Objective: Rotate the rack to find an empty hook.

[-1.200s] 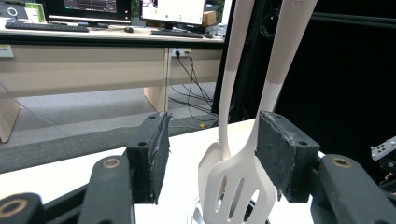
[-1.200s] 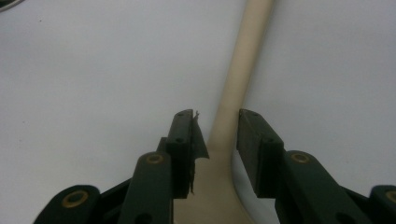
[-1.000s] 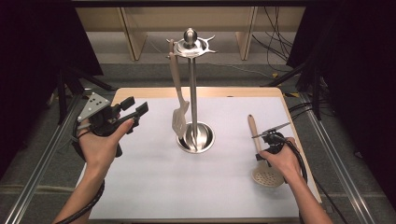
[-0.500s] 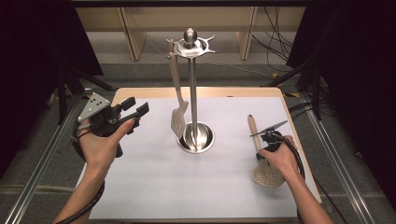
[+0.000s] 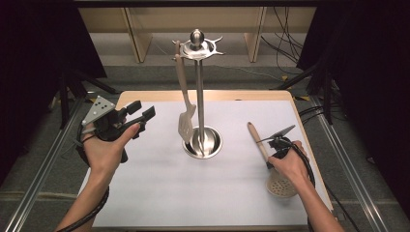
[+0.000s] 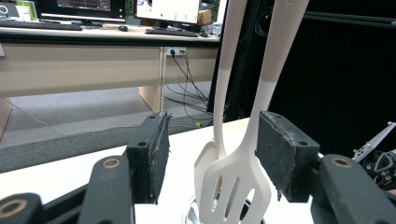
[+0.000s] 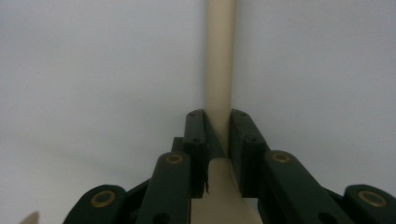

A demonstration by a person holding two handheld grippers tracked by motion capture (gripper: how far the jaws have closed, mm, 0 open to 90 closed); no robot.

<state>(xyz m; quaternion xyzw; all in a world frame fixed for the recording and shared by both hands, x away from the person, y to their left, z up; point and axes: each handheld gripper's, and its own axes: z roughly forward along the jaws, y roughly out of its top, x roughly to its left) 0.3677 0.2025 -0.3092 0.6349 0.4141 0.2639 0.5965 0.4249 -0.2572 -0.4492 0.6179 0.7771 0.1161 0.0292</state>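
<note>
A chrome utensil stand [image 5: 199, 87] rises from a round base in the middle of the white table. A cream slotted spatula [image 5: 186, 123] hangs from its top ring, head down near the base. My left gripper [image 5: 141, 108] is held above the table's left side, open and holding nothing. In the left gripper view the spatula [image 6: 236, 186] hangs farther off, seen between the open jaws. A cream skimmer [image 5: 281, 186] lies flat at the right, handle pointing away. My right gripper [image 5: 269, 147] is shut on its handle [image 7: 219, 70], low against the table.
The table [image 5: 159, 193] has a wooden rim, with metal rails along both sides. Cables trail off past the right edge. Shelving [image 5: 138, 34] stands beyond the far edge. Desks with monitors [image 6: 93, 9] are in the left gripper view.
</note>
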